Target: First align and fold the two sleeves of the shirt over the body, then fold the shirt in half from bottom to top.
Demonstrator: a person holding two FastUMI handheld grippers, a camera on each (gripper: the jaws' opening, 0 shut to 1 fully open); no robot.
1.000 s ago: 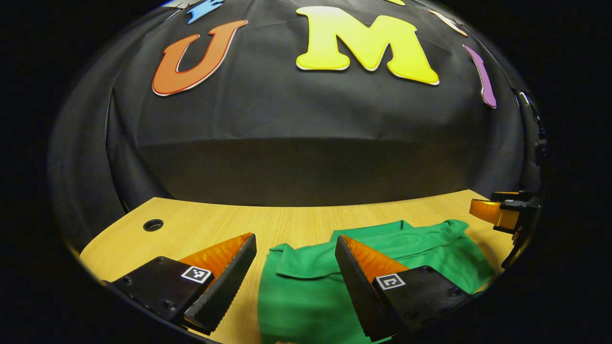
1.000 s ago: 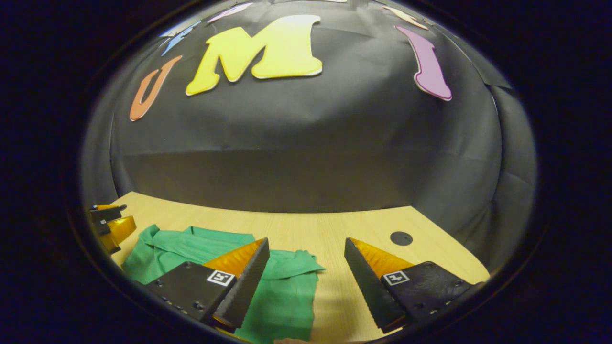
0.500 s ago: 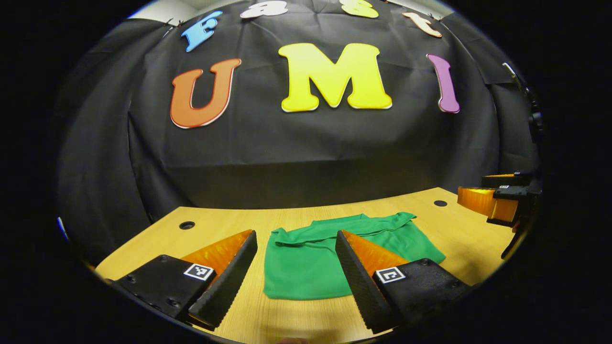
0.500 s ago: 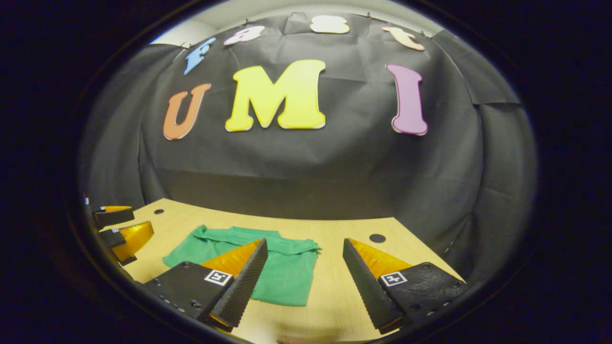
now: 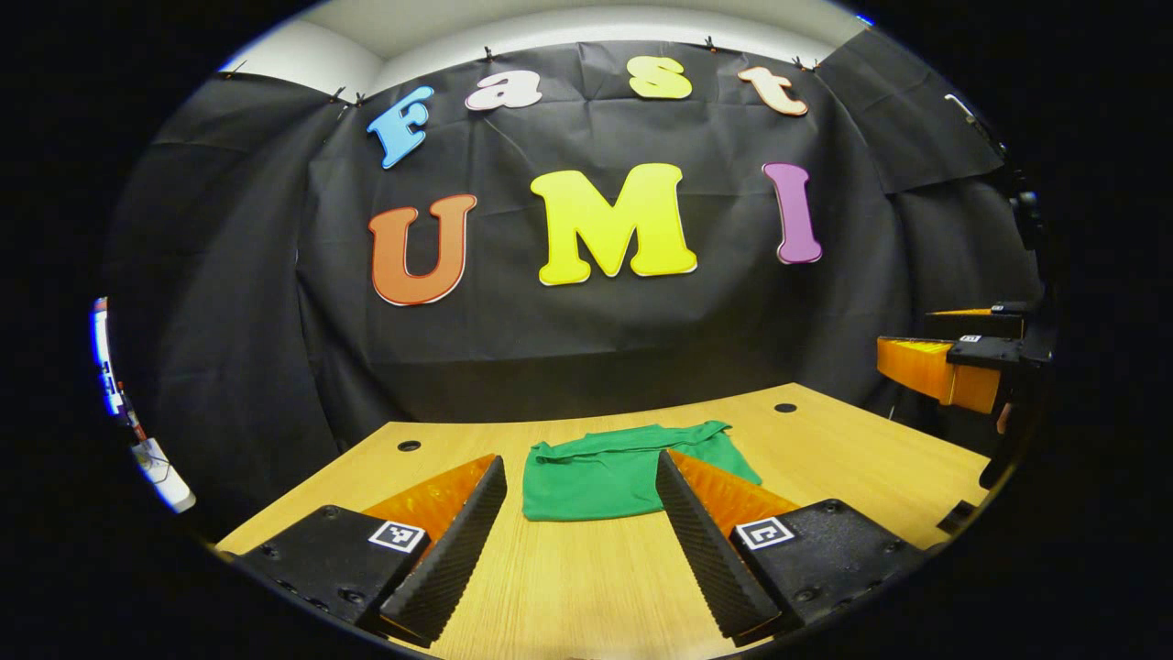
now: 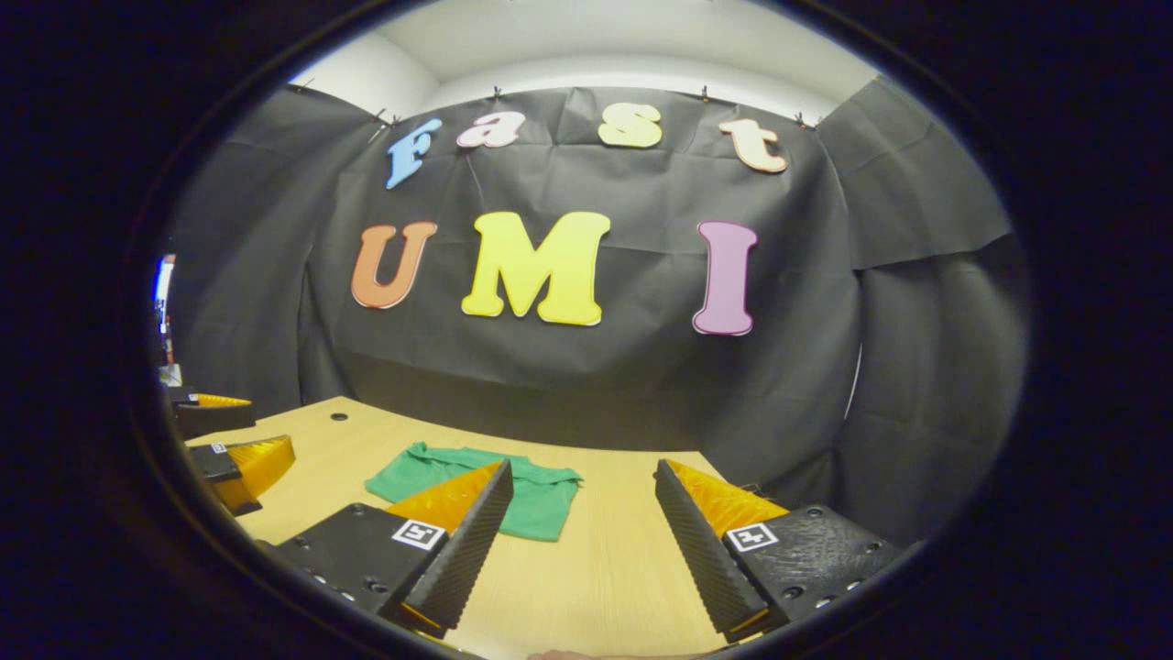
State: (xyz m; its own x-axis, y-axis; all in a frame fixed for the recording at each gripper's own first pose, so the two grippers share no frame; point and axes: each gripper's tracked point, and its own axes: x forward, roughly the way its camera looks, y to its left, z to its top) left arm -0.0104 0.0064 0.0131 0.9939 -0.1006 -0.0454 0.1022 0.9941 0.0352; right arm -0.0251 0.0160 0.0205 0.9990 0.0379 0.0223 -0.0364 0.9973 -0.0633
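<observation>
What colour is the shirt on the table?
Plain green shirt, no pattern; clearest in the left gripper view.

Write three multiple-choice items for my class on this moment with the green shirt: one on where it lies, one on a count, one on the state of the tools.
1. Where does the shirt lie?
A. On the wooden table, clear of both tools
B. Hanging from the left tool
C. On the floor

2. How many round holes show in the table top in the left gripper view?
A. None
B. Two
C. Five

3. How do the left tool and right tool stand?
A. Both shut on the shirt
B. One open, one shut on a sleeve
C. Both open, holding nothing

Answers:
1 A: it lies as a flat, compact bundle on the table beyond the fingers.
2 B: one hole near the left back, one hole near the right back.
3 C: bare table shows in each wide gap.
</observation>
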